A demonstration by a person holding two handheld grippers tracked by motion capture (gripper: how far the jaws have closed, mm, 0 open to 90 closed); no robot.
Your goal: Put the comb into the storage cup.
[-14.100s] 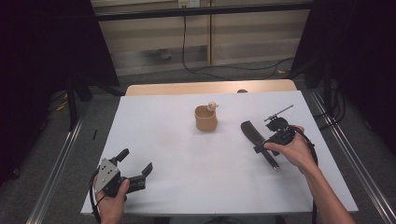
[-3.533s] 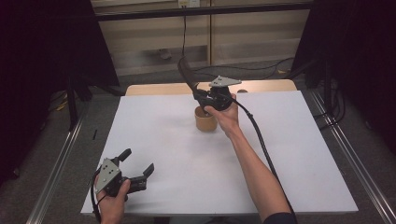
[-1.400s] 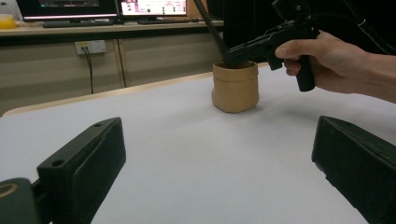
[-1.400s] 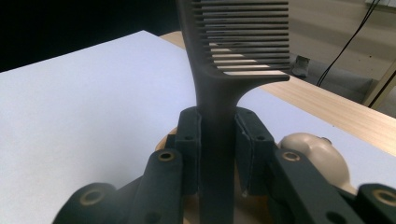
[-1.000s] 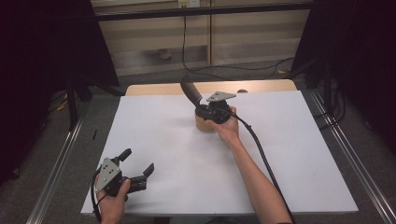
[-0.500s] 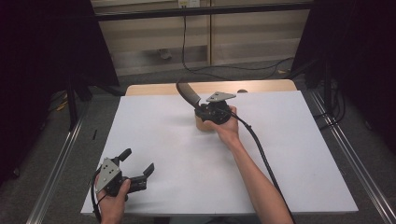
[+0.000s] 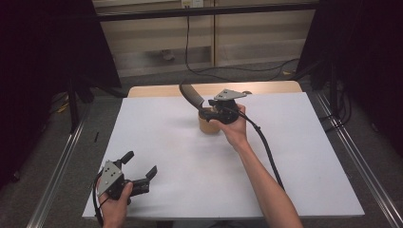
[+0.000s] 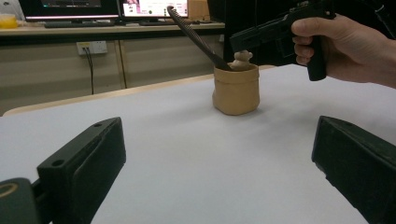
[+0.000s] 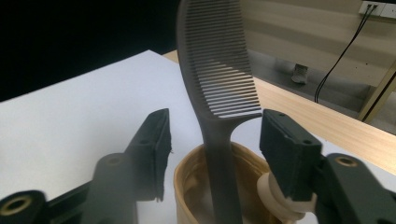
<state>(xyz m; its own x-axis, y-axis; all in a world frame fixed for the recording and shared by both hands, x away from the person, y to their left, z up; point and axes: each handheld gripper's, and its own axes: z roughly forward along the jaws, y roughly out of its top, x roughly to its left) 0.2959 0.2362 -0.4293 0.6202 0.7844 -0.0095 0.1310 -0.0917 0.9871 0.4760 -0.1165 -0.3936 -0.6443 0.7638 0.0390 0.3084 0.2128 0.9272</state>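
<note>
**Comb stands in the cup**

The dark comb leans in the tan cup mid-worktop, beside a small pale figure. The right gripper has just been opening, pads clear of the handle between them. The left gripper rests released.

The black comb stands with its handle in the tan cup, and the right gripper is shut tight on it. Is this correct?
Not quite. The comb does stand in the tan cup, but the right gripper has just been opening; the right gripper view shows both pads clear of the comb.
</note>
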